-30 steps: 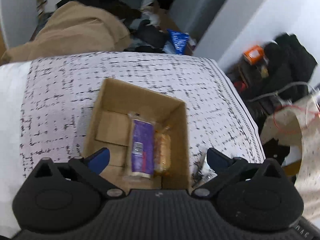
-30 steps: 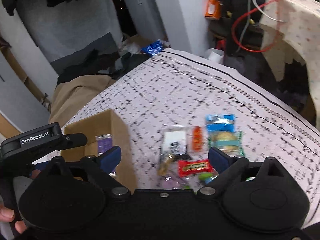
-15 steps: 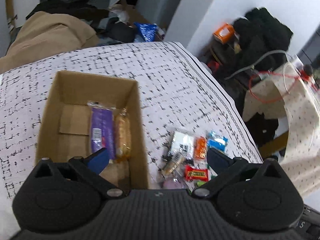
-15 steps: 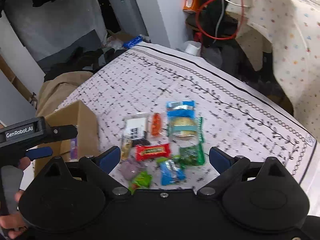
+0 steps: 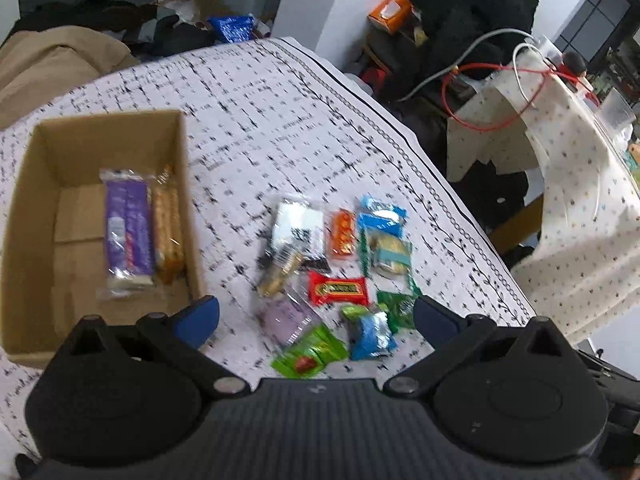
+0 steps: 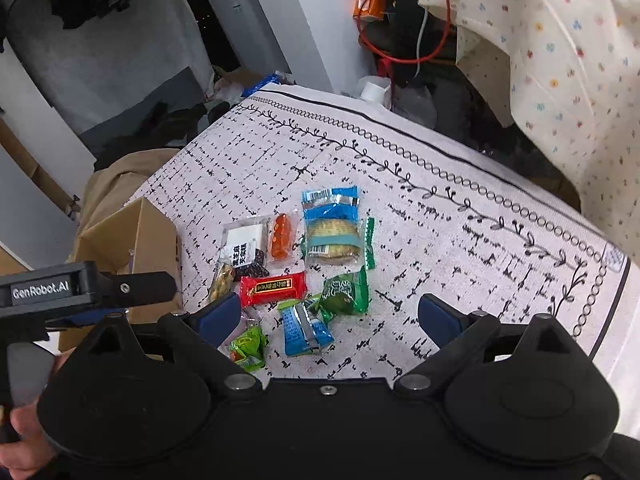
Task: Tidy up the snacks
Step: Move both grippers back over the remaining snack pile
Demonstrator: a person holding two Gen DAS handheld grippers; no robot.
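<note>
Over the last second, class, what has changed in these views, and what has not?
The left gripper swung right, from over the box to the loose snacks. The right gripper also shifted until the pile lay between its fingers. Both stayed open and empty. The purple pack, box and pile did not move.

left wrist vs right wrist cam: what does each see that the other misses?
Left wrist only: the inside of the cardboard box, holding a purple bar and a golden-brown packet side by side.

Right wrist only: the left gripper seen from outside, beside the box, with the hand on its handle; also the tablecloth's corner.

Both: the snack pile on the cloth, including the red bar, the orange candy and the blue wrapper. Both grippers open, holding nothing.
</note>
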